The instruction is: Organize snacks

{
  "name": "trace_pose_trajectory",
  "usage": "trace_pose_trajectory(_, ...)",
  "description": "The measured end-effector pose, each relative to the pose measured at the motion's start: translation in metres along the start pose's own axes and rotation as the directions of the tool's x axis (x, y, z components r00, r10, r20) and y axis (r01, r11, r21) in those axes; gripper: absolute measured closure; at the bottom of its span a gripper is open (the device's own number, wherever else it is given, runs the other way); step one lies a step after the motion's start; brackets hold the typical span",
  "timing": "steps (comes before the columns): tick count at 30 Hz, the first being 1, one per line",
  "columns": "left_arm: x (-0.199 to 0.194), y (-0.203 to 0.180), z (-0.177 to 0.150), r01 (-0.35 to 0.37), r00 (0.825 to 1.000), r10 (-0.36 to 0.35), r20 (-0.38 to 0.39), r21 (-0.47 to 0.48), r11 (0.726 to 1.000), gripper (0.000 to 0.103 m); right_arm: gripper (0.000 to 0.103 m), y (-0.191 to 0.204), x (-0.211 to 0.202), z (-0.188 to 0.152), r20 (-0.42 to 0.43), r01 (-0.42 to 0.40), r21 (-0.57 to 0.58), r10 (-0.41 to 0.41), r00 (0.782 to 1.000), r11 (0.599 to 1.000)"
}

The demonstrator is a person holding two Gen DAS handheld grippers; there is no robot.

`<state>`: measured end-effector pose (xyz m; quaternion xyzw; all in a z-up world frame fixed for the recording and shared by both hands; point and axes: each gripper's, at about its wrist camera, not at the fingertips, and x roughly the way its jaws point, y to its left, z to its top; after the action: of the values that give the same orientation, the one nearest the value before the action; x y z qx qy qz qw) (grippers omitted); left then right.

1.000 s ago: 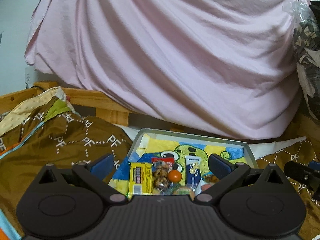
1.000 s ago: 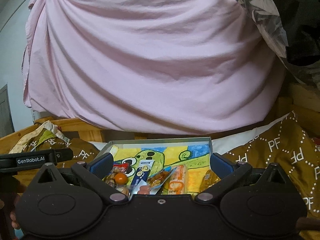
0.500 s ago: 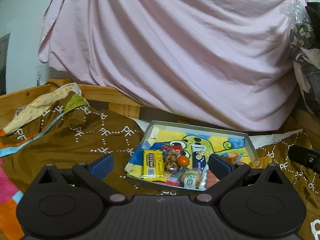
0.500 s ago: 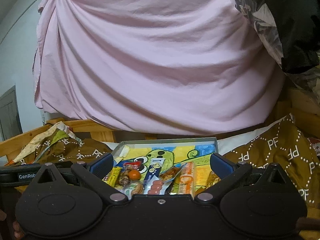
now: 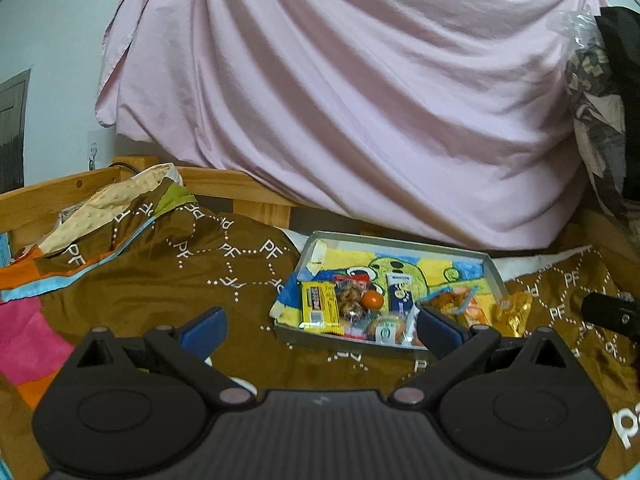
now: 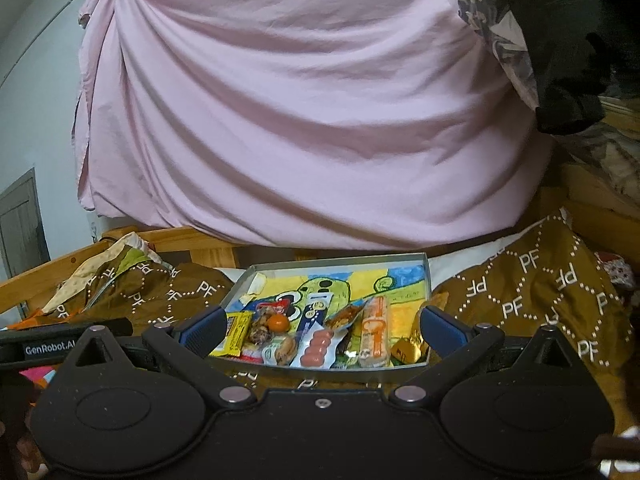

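Snacks fill the near end of a tray on the bed; one gold packet lies outside. Both grippers wide open, empty.

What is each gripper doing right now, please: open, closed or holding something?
Left gripper: open, holding nothing, short of the grey metal snack tray.
Right gripper: open, holding nothing, facing the same tray.

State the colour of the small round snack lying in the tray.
Orange. The round snack sits among the packets in the tray; the left wrist view shows it best.
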<state>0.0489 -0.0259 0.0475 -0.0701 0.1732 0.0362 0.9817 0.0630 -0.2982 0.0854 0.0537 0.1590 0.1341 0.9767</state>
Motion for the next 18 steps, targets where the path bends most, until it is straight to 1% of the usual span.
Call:
trace_pose_trajectory(4, -0.014, 0.005, -0.008, 0.008, 1.0, -0.008, 0.003, -0.011, 1.0, 0.0, 0.001, 0.002, -0.012, -0.007, -0.016, 0.001, 0.014, -0.001, 1.0, 1.0)
trace_pose_trajectory(8, -0.024, 0.012, -0.016, 0.006, 1.0, -0.007, -0.016, -0.025, 1.0, 0.0, 0.001, 0.006, -0.022, -0.014, -0.031, 0.002, 0.016, -0.002, 1.0, 1.0)
trace_pose_trajectory(12, -0.031, 0.018, -0.026, -0.017, 0.998, 0.016, -0.064, -0.018, 1.0, 0.0, 0.001, 0.01, -0.028, -0.022, -0.053, -0.002, 0.015, 0.003, 0.999, 1.0)
trace_pose_trajectory(15, -0.036, 0.023, -0.036, -0.025, 0.996, 0.025, -0.08, -0.003, 1.0, 0.0, 0.001, 0.015, -0.029, -0.03, -0.089, -0.028, 0.018, 0.03, 0.996, 0.999)
trace_pose_trajectory(18, -0.037, 0.028, -0.044, -0.045, 0.993, 0.045, -0.107, 0.002, 0.999, 0.0, 0.001, 0.022, -0.031, -0.038, -0.111, -0.033, 0.01, 0.034, 0.993, 0.999)
